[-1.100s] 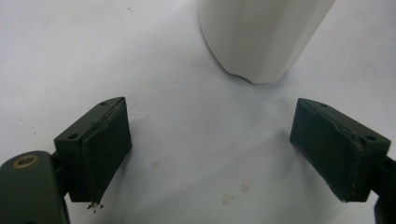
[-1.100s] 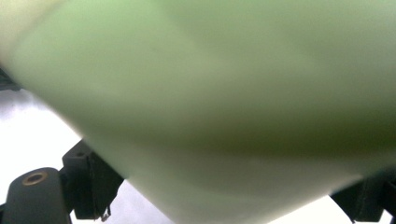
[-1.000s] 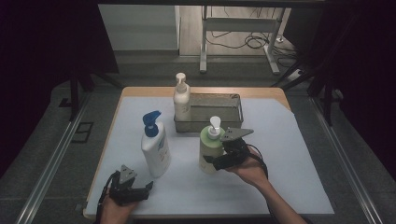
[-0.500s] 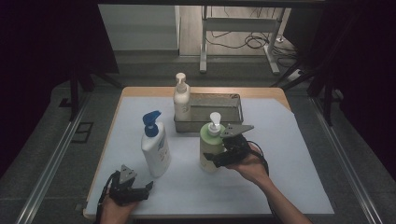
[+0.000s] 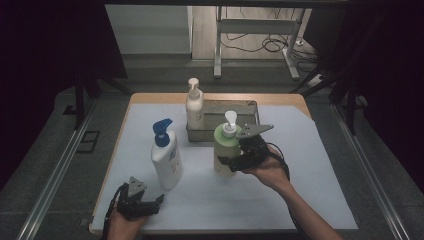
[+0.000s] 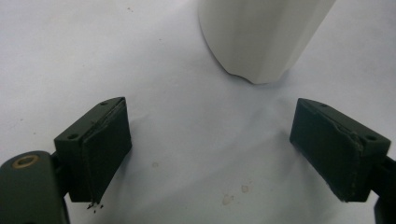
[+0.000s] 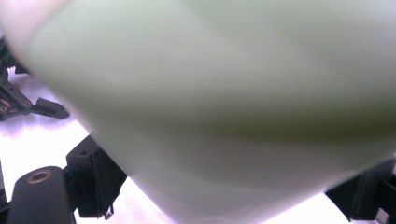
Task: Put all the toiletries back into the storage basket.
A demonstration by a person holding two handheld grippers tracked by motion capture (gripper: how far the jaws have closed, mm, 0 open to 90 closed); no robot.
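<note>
A pale green pump bottle [image 5: 226, 145] stands upright in front of the tray, raised slightly off the white sheet, with my right gripper [image 5: 231, 161] shut on its lower body from the right. In the right gripper view the green bottle [image 7: 233, 93] sits pressed between the two jaws of the right gripper [image 7: 224, 186]. My left gripper [image 5: 156, 202] rests open near the table's front left corner, pointing right. Its jaws [image 6: 210, 154] stand wide with nothing between them, and the base of the white bottle [image 6: 261, 37] is just ahead.
A white bottle with a blue pump [image 5: 166, 160] stands left of centre. A white pump bottle [image 5: 194, 107] stands in the left end of a metal tray [image 5: 250, 107] at the back. The white sheet [image 5: 310, 190] covers the table.
My right gripper has risen a little with the green bottle in it. The left gripper has stayed where it was.
</note>
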